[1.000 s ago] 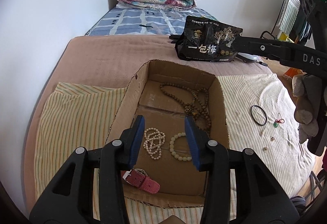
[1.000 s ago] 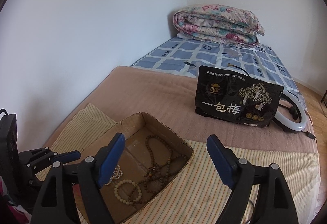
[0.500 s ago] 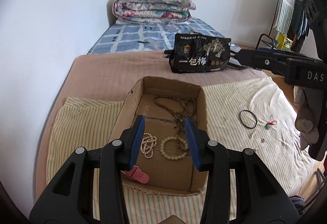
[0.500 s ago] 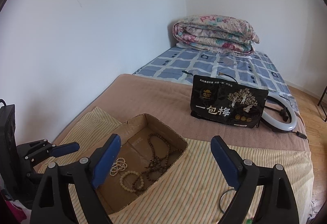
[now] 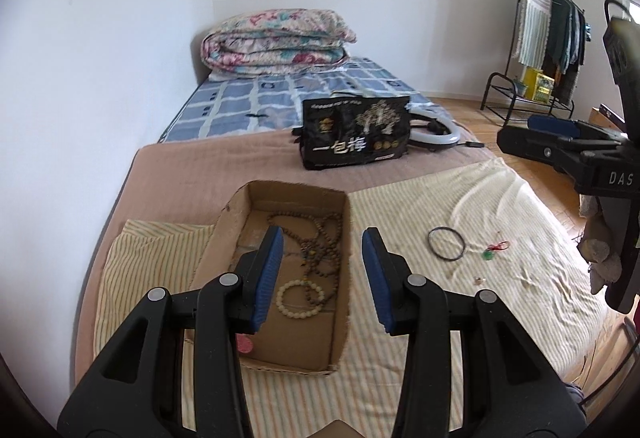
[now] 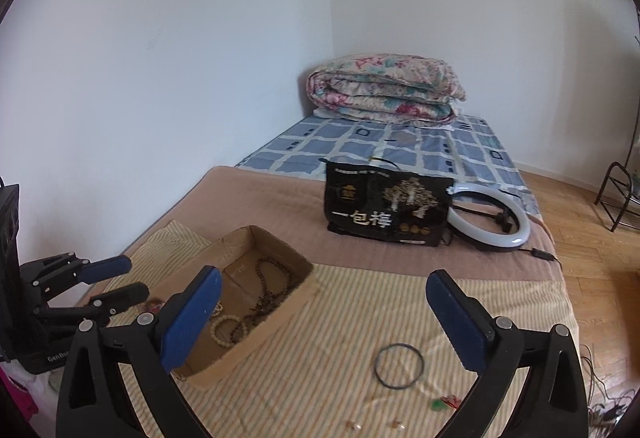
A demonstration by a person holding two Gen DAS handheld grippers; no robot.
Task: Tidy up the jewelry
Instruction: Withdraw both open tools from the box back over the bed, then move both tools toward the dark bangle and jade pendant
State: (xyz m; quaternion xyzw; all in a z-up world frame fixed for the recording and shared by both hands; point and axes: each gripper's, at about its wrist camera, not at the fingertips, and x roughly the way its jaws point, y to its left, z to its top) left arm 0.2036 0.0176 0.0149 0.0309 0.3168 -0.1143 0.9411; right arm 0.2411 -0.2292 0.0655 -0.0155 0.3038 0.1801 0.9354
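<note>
Striped cloth (image 5: 460, 206), thin dark bangle (image 6: 399, 367)

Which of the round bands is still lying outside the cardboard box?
The thin black ring, flat on the striped cloth between the right claw's fingers. The cream bead bracelet and long brown bead string already lie inside the box.

Both views raised, sharing cardboard box (image 5: 280, 278)
</note>
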